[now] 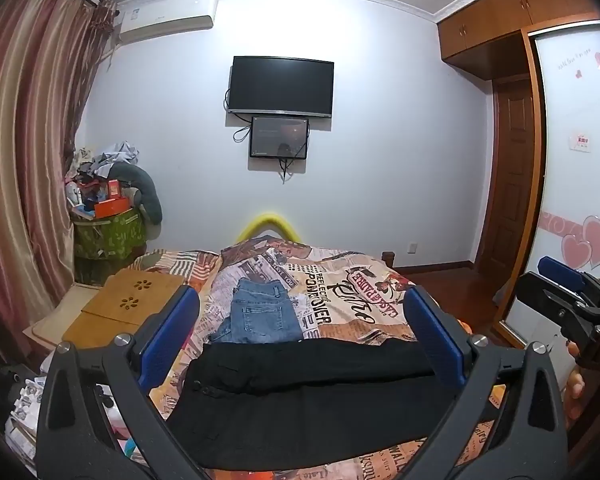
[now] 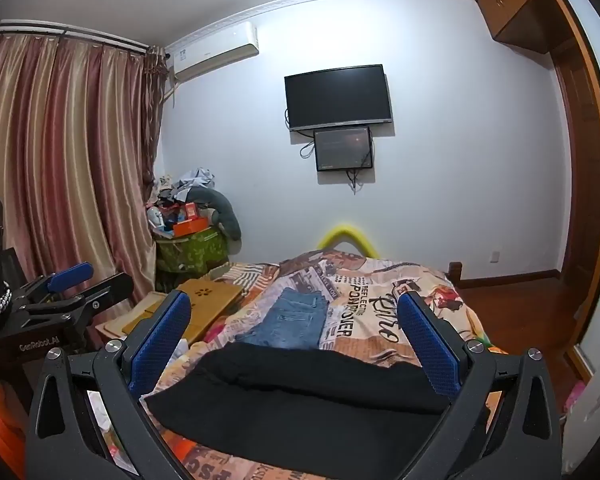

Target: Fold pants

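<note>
Two tools hang over a bed (image 1: pixel 364 280) that fills the lower middle of both views, its cover printed with newspaper-style lettering and pictures. Behind the bed stands a pale wall, with striped pink and cream curtains (image 1: pixel 24 152) on the left and a wooden wardrobe (image 1: pixel 500 24) on the right. A black television (image 1: pixel 281 85) is mounted on that wall, a smaller screen (image 1: pixel 279 137) just below it, and an air conditioner (image 1: pixel 168 18) sits up near the ceiling. In the corner by the curtains a green bin (image 1: pixel 108 232) is heaped with boxes and clothes. Black pants (image 1: pixel 312 392) lie spread flat across the near end of the bed, running left to right, with the waistband toward the left. Just beyond them, touching their far edge, a folded pair of blue jeans (image 1: pixel 264 310) rests on the cover. A wooden board (image 1: pixel 128 300) with flower-shaped cutouts lies at the left side of the bed. The left tool (image 1: pixel 300 320) hovers above the black pants with its blue-padded fingers spread wide and nothing between them. The right tool (image 2: pixel 294 326) also stands wide apart and empty, above the same pants. Each tool shows at the edge of the other's view, side by side. Part of a hand (image 1: pixel 576 392) appears at the right edge of the left view.
</note>
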Motion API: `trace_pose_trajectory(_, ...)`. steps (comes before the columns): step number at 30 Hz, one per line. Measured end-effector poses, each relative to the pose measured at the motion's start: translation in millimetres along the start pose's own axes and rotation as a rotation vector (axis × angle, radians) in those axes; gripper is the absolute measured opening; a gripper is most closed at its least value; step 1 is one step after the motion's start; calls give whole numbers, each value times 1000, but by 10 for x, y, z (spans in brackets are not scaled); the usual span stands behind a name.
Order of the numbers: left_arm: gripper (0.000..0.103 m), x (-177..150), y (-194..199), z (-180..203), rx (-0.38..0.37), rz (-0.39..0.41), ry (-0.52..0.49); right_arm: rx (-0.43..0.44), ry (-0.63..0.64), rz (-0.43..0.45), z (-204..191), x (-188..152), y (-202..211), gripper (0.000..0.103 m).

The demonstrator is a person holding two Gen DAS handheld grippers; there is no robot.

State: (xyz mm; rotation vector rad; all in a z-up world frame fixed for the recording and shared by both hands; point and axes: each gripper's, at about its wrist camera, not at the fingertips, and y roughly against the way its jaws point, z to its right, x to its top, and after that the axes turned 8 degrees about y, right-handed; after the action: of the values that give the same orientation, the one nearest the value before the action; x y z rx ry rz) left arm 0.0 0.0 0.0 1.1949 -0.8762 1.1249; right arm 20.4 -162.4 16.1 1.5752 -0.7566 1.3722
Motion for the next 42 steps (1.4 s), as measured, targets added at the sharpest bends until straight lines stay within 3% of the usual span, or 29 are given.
trace_pose_trajectory(42, 103, 64, 25, 84, -16, 8, 15, -40, 13, -10, 86, -19, 12, 103)
